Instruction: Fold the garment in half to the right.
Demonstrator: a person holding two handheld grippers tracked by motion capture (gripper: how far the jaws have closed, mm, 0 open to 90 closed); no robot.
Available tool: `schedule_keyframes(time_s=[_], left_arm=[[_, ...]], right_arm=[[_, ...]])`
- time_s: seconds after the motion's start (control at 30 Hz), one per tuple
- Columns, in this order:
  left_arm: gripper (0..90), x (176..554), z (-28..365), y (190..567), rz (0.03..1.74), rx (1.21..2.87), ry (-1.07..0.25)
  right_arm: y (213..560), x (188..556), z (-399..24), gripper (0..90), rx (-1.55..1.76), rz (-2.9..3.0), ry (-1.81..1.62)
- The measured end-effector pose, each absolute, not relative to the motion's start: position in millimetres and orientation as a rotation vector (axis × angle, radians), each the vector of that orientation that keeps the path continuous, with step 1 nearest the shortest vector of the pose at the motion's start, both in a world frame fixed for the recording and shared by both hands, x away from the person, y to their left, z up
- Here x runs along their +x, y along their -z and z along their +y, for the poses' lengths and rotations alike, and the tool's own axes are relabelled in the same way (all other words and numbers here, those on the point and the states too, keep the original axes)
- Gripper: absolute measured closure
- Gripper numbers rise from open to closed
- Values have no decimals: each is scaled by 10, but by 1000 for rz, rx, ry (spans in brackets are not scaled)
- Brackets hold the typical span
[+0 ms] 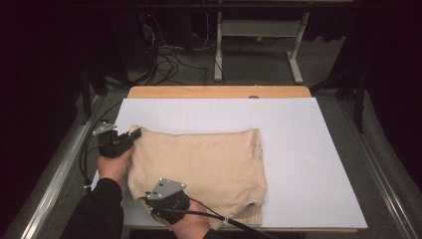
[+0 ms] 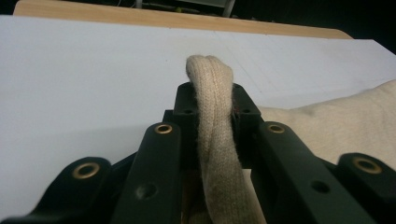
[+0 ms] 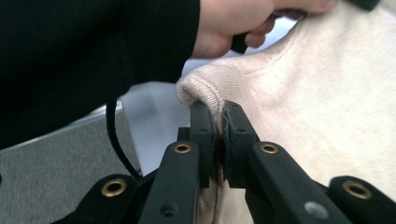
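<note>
Your right gripper (image 1: 149, 195) is hiding its own jaws under the grey plate in the high view, and your right hand (image 1: 191, 224) is being cut off by the bottom edge. In the right gripper view the jaws are clenching a thin edge of the beige sweater (image 3: 327, 102) at a near corner, the knit bunching just above the pads. Your left gripper (image 2: 210, 107) is grasping a thick rolled fold of the same sweater (image 2: 212, 140), which is rising between the jaws and curling over their tips.

The sweater (image 1: 199, 164) is lying folded on the white board (image 1: 308, 164), towards its left and near side, with a wooden table edge (image 1: 219, 91) showing beyond. A black cable (image 1: 234, 221) is trailing from the right gripper across the near hem.

Your left hand (image 1: 114, 164) is sitting at the sweater's left edge, the gripper (image 1: 132, 137) pointing inward at the far left corner. Your black sleeve (image 1: 99, 209) is coming in from the bottom.
</note>
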State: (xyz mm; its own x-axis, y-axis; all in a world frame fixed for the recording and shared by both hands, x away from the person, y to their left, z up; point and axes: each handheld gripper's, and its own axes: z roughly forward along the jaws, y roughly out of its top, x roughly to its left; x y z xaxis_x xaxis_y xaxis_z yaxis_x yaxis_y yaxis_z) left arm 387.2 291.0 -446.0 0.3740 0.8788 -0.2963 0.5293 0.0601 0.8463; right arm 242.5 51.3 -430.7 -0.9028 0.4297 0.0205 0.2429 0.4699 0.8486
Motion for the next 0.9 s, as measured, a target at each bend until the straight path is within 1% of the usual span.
schedule_keyframes(time_s=[0.2, 0.53, 0.67, 0.9], left_arm=[[761, 3881, 2855, 4287, 1258, 1619, -448], [760, 3842, 2856, 4053, 1237, 1646, -499], [760, 3826, 2898, 3944, 1257, 1651, -524], [762, 3794, 2927, 3931, 1280, 1643, -533]], right_arm=[[4150, 2420, 417, 856, 593, 2473, -1453], [3998, 2372, 461, 856, 567, 2439, -1487], [3938, 2389, 482, 856, 567, 2430, -1509], [3901, 2381, 490, 856, 555, 2416, -1516]])
